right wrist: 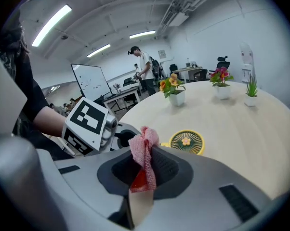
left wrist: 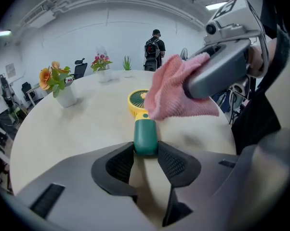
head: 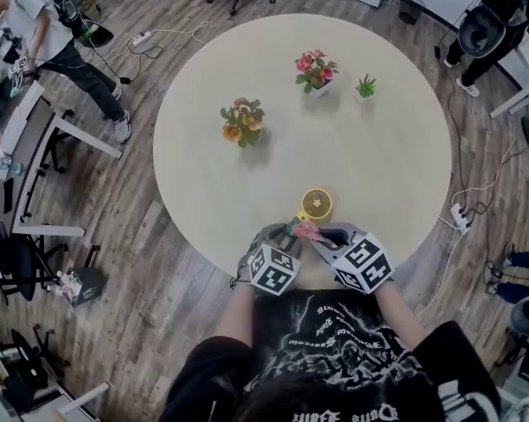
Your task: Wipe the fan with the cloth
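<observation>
At the table's point(head: 379, 165) near edge, the handheld fan point(left wrist: 145, 134) is pinched by its green handle in the left gripper point(left wrist: 146, 155), with its yellow head lying flat just beyond. The pink cloth point(left wrist: 176, 93) is clamped in the right gripper point(right wrist: 144, 163), close over that head. The handle should be kept pinned while the grille is wiped lightly.

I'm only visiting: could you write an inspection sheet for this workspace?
Surface: round beige table, no spills seen.
Job's things: small yellow fan with a green handle lying near the person; pink cloth close beside it.
Clutter: three small potted plants farther back.
Grippers: left hand-held gripper shut on the fan's handle; right hand-held gripper shut on the cloth.
Cables: white power strips and leads on the floor.
Surroundings: wooden floor, desks, people.
</observation>
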Demonstrator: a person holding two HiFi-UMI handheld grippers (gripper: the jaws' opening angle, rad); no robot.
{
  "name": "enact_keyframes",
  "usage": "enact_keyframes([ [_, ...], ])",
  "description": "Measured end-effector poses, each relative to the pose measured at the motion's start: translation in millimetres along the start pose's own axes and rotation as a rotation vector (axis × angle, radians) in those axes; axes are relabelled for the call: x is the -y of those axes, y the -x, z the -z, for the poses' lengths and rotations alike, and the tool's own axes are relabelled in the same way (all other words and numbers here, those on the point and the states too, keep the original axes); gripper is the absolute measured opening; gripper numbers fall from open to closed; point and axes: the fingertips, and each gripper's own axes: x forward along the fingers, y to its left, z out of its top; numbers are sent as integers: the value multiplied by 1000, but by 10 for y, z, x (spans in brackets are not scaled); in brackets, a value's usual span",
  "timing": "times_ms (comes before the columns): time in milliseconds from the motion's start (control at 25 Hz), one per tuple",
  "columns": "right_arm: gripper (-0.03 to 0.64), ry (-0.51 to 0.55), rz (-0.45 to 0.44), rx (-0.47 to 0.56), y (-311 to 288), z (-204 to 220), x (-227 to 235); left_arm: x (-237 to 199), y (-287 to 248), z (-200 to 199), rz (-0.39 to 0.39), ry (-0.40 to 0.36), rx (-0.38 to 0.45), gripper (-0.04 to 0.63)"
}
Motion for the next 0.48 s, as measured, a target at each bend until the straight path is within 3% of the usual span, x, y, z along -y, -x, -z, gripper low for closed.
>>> enact_keyframes([
  [280,63,150,-58,-165,-464,172,-104,7,-20,9,7,2,20,170],
  [480,58,142,-90,-189,-618,166,-38,1,-21,8,21,4,20,170],
])
